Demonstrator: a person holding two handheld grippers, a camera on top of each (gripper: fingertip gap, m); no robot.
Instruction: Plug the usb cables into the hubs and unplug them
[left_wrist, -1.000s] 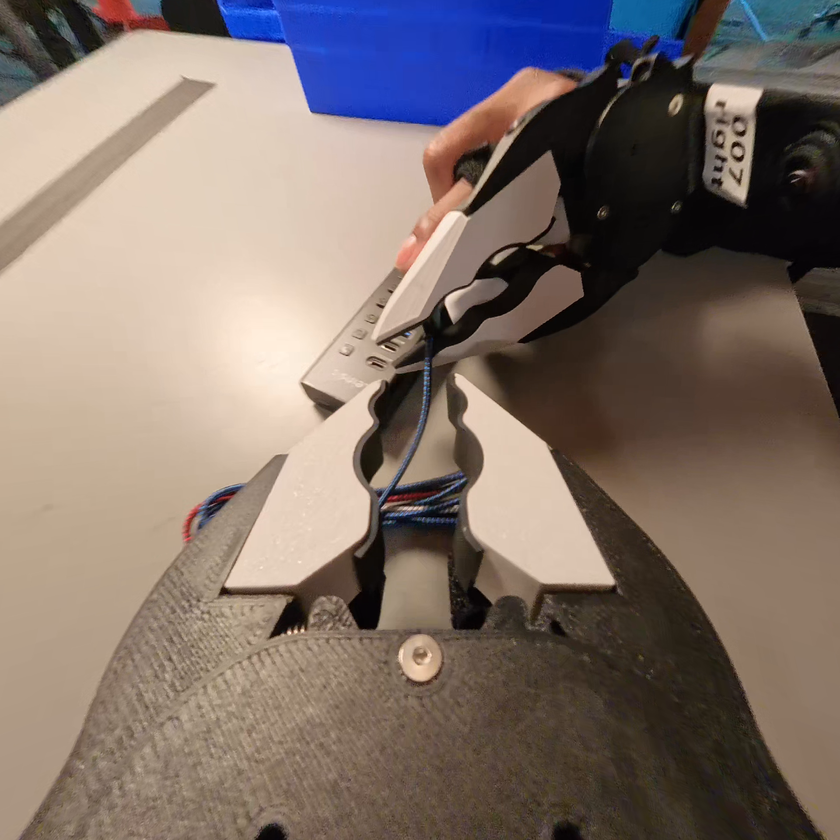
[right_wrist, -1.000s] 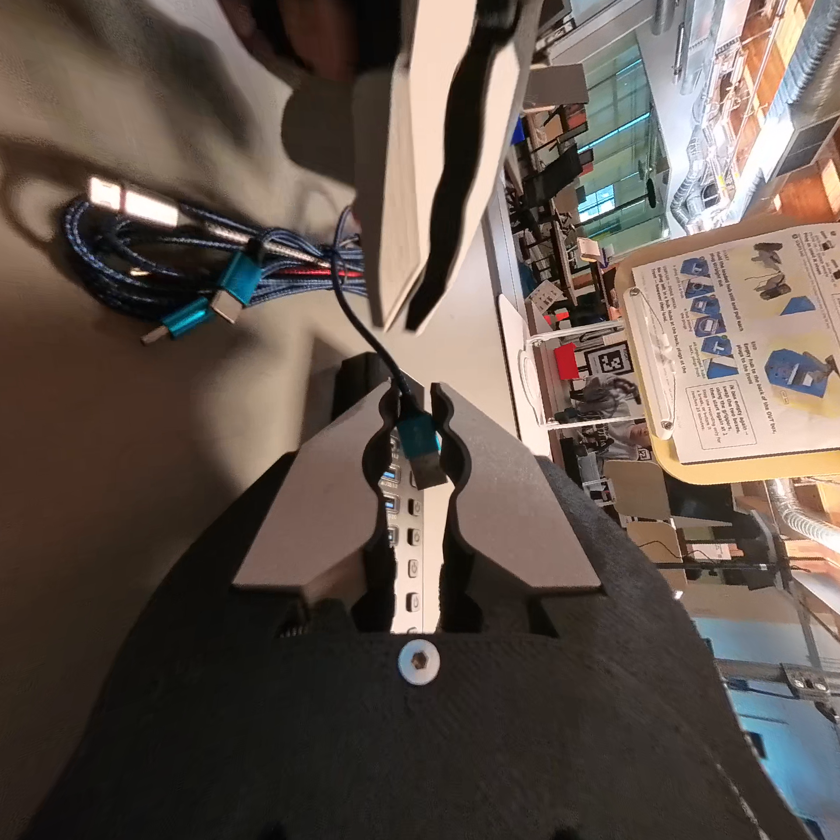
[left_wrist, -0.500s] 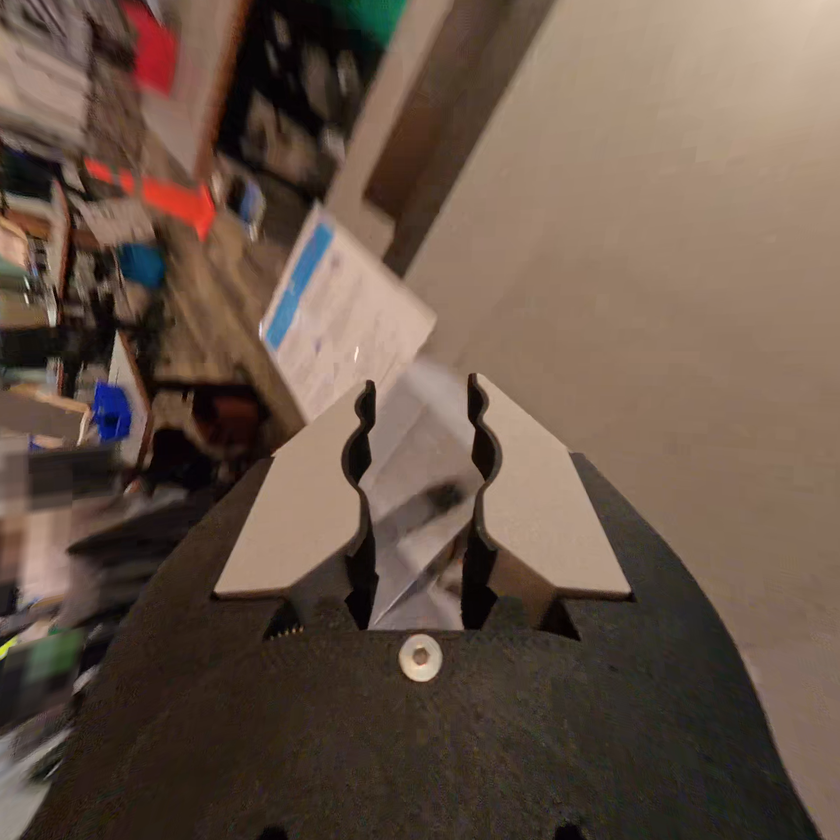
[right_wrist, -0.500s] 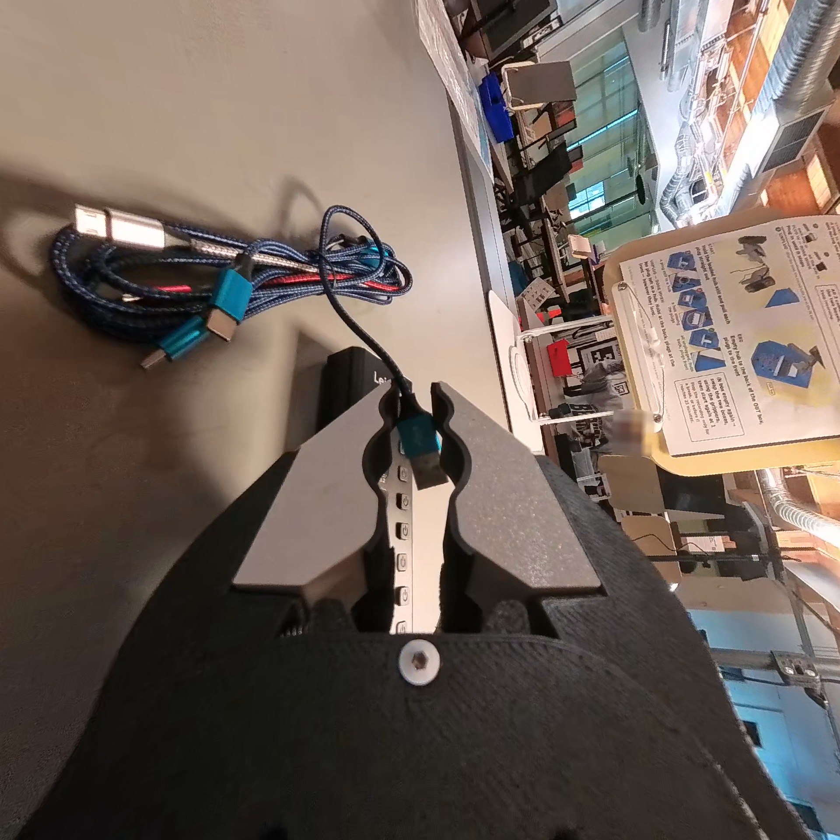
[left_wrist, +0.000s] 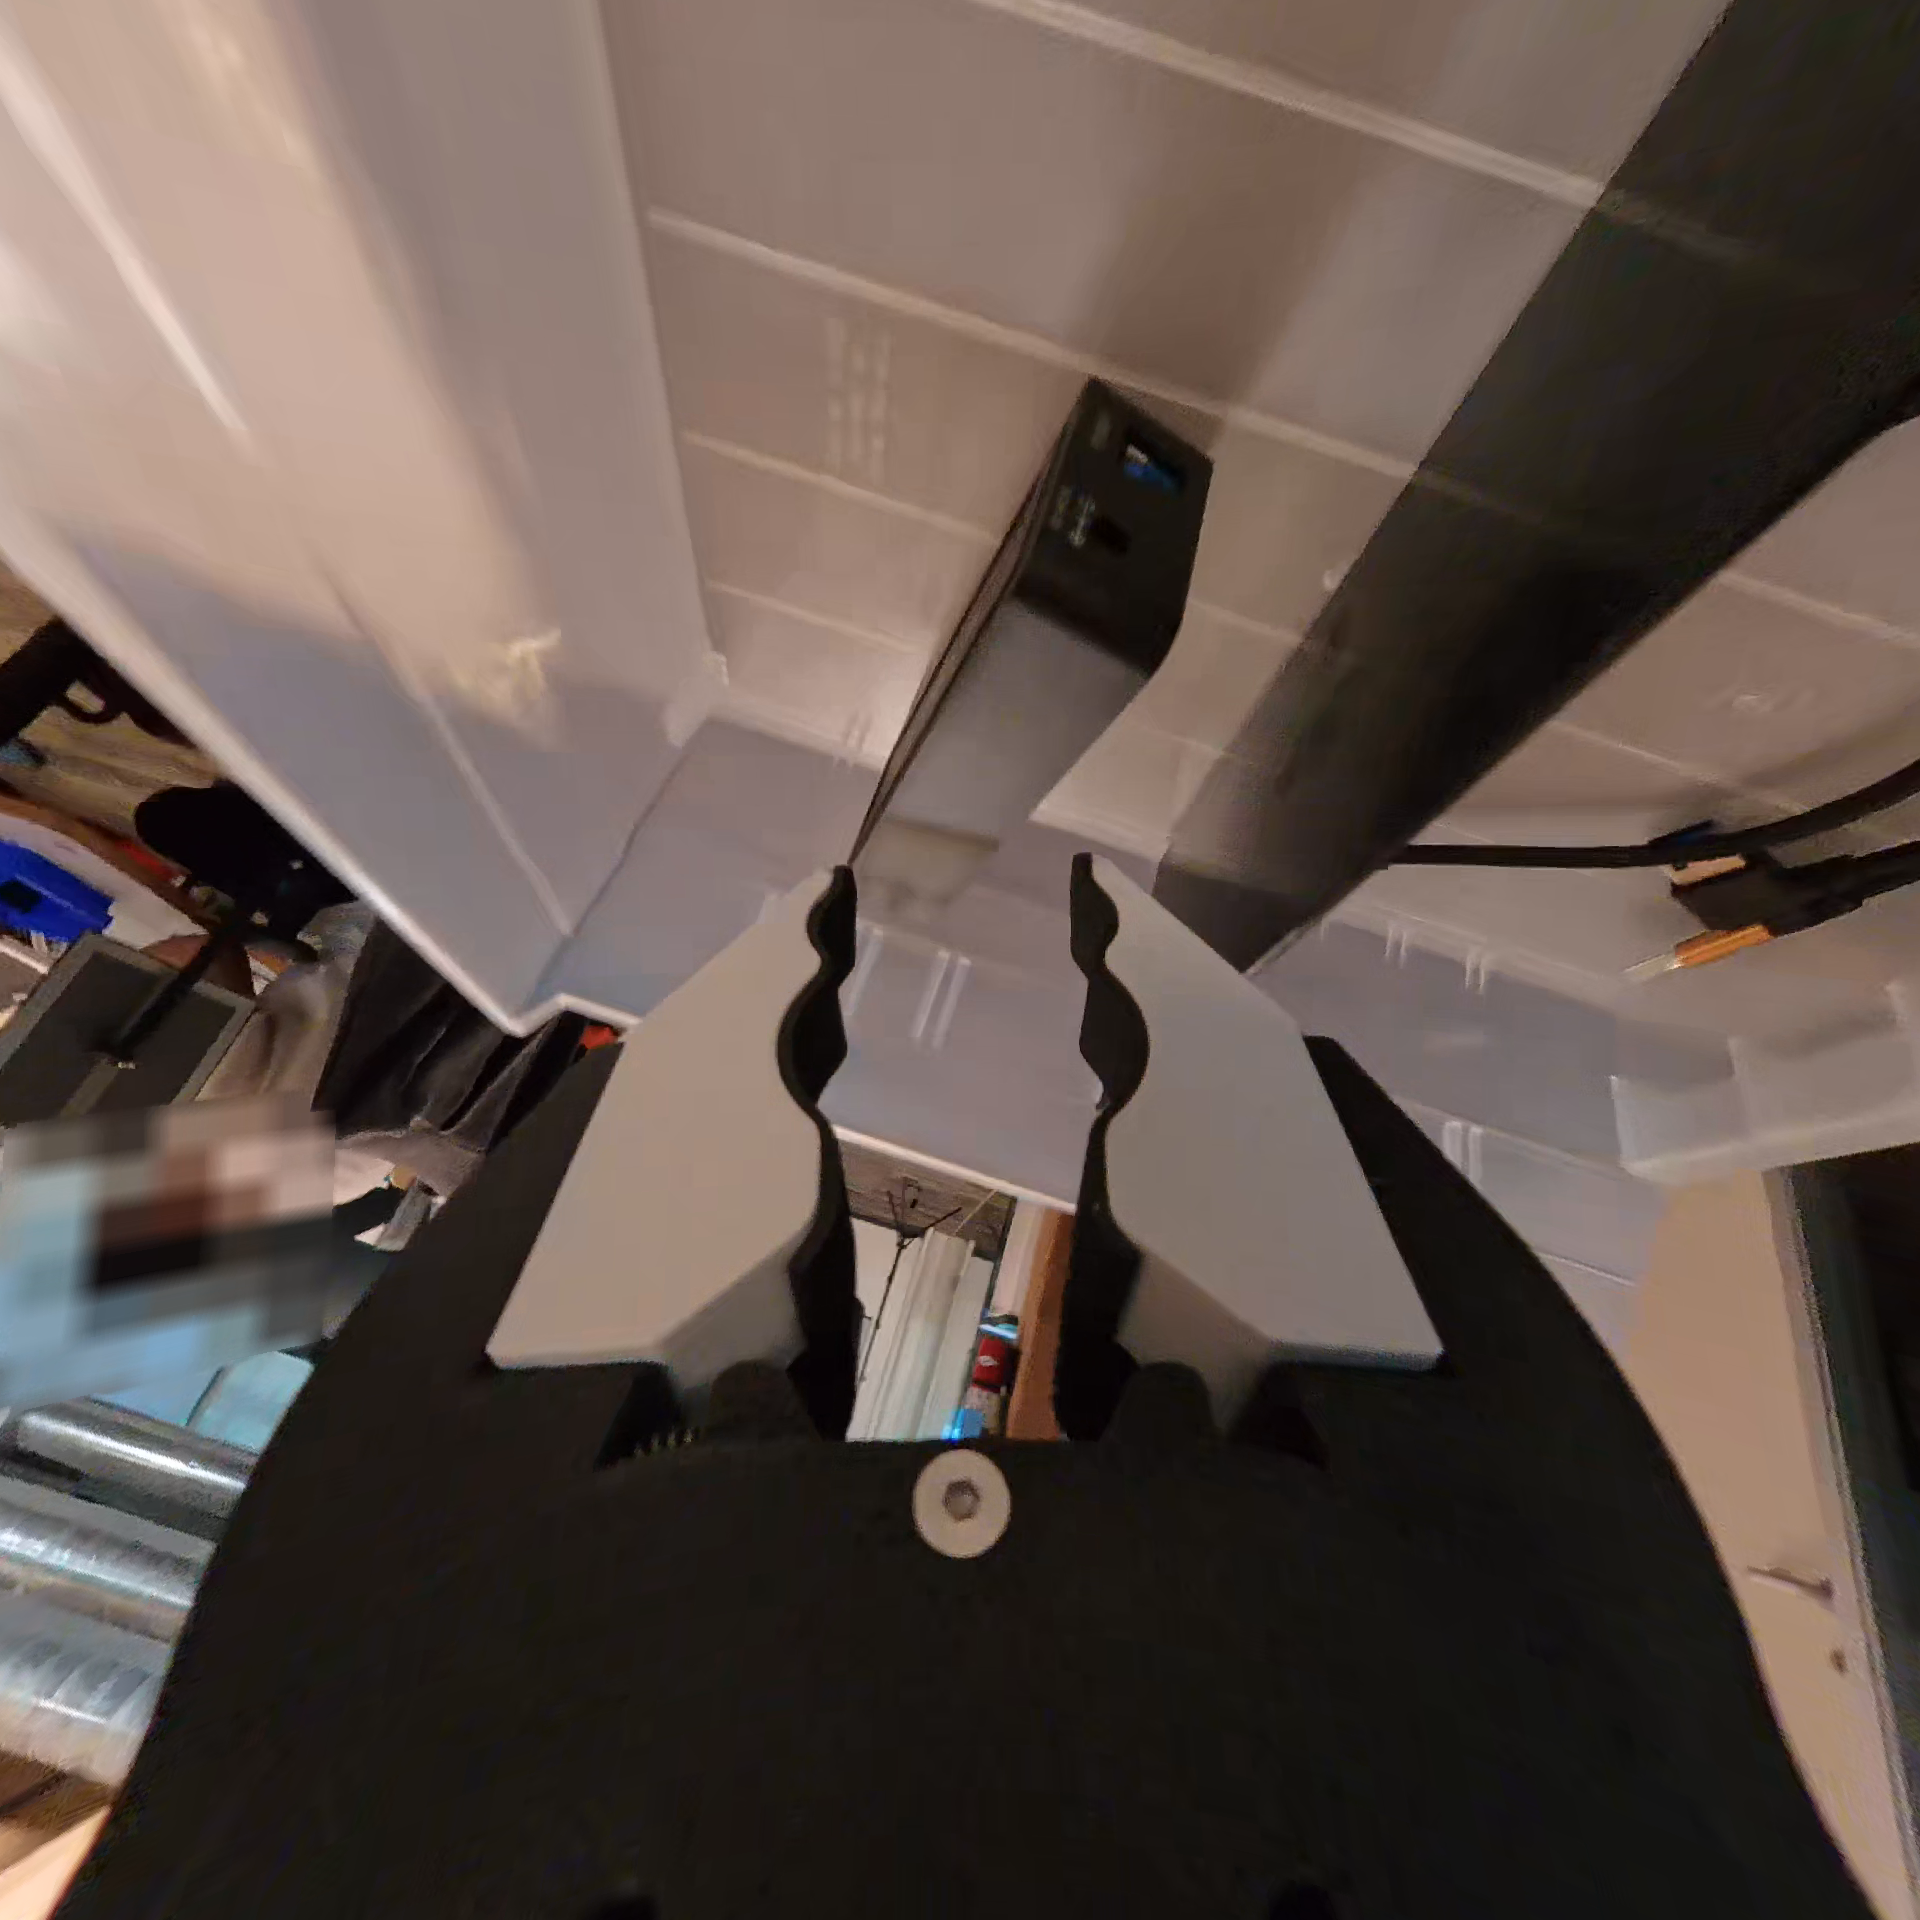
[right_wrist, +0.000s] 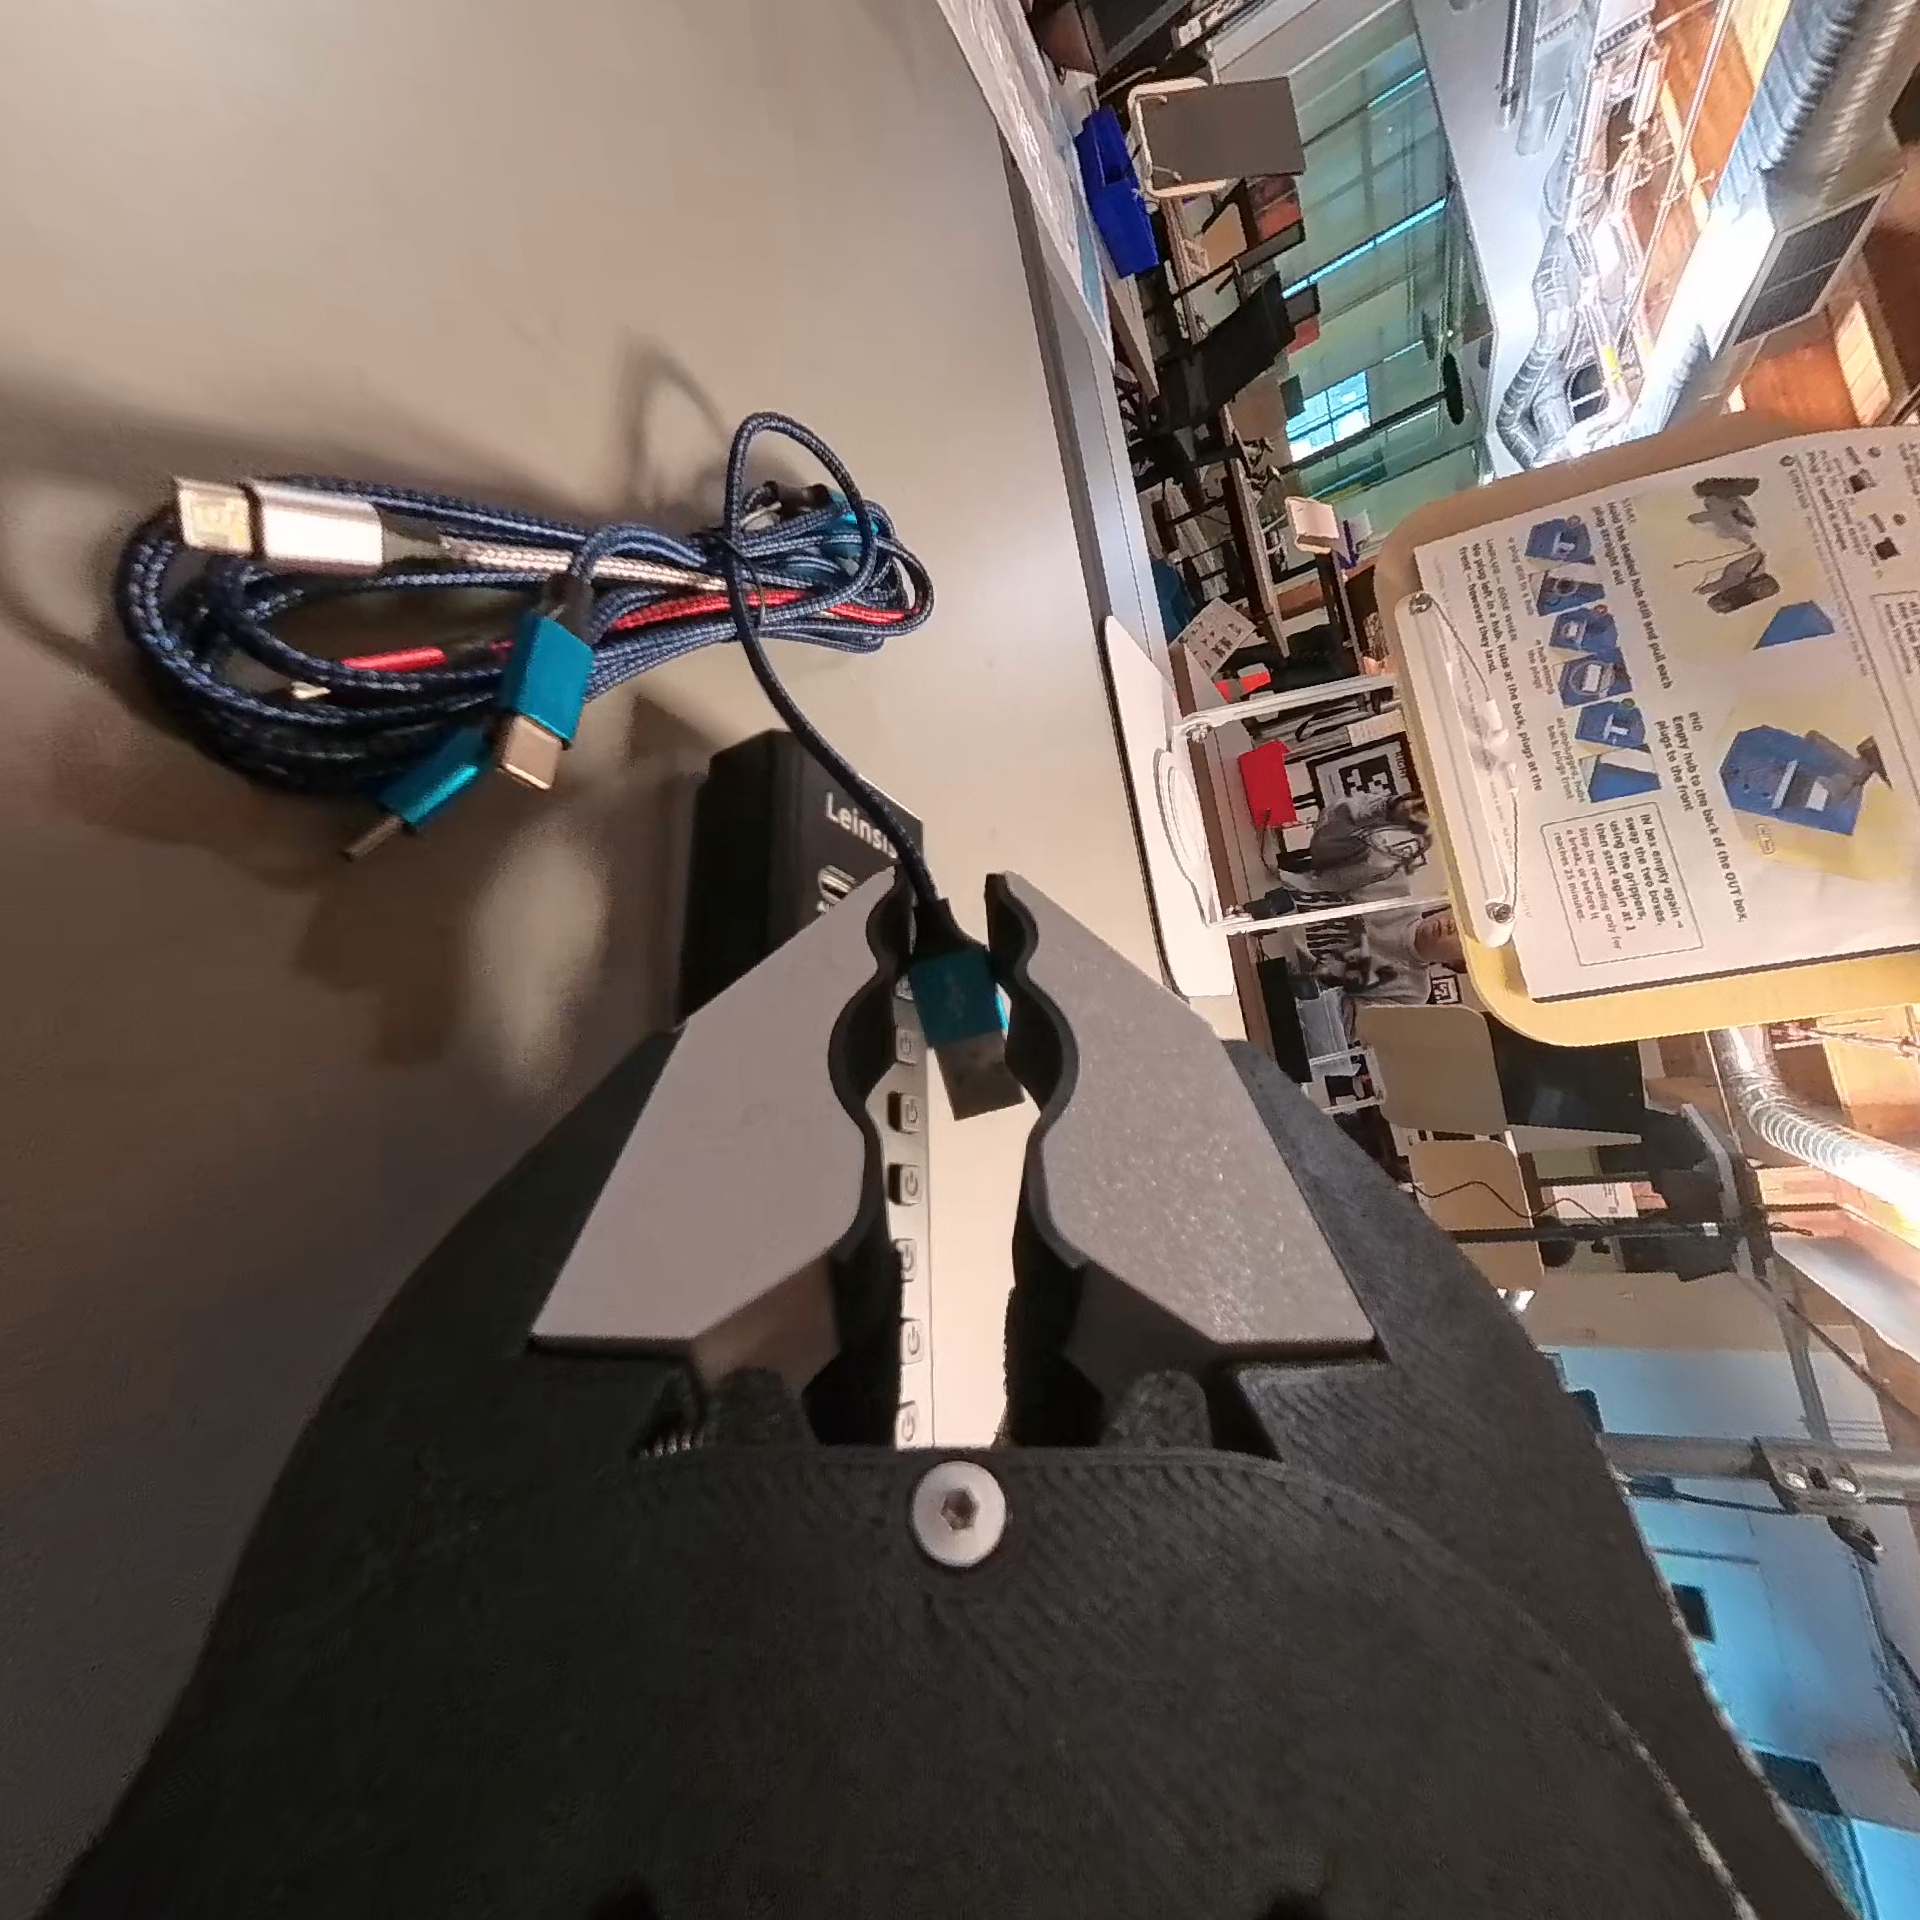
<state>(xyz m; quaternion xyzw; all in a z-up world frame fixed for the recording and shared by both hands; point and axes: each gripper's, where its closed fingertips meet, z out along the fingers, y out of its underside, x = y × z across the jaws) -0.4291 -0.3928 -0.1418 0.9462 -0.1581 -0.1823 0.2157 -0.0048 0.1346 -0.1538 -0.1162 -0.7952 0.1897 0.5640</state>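
Your counter (right_wrist: 364, 260) fills the upper left of the right wrist view, pale and bare apart from the hub and the cables. Take the hub (right_wrist: 769, 862) as your landmark: a long dark bar with a row of small buttons, lying flat on the counter and running under your right gripper (right_wrist: 940, 894).

Just beyond the hub's far end lies the cable bundle (right_wrist: 436, 634), a loose coil of dark blue braid with a red strand in it, touching the counter and not the hub. Teal plugs (right_wrist: 545, 675) and a silver plug (right_wrist: 301, 530) stick out of the coil on the side away from the hub.

One blue cable (right_wrist: 790, 717) runs from the bundle across the hub's end to your right gripper. Your right fingers (right_wrist: 727, 1122) stand narrow and grip its teal USB plug (right_wrist: 961, 1023), which hangs above the hub's button row with its metal tip pointing back toward the camera, out of any port.

In the left wrist view your left gripper (left_wrist: 956, 883) points at a white ribbed bin (left_wrist: 935, 312) with a second dark hub (left_wrist: 1112, 540) lying inside it, just past the tips. Your left fingers (left_wrist: 665, 1143) are spread wide and hold nothing. The view is blurred. To the right of that hub a black bar (left_wrist: 1558, 520) crosses the bin, and black cables (left_wrist: 1766, 862) lie beyond it.
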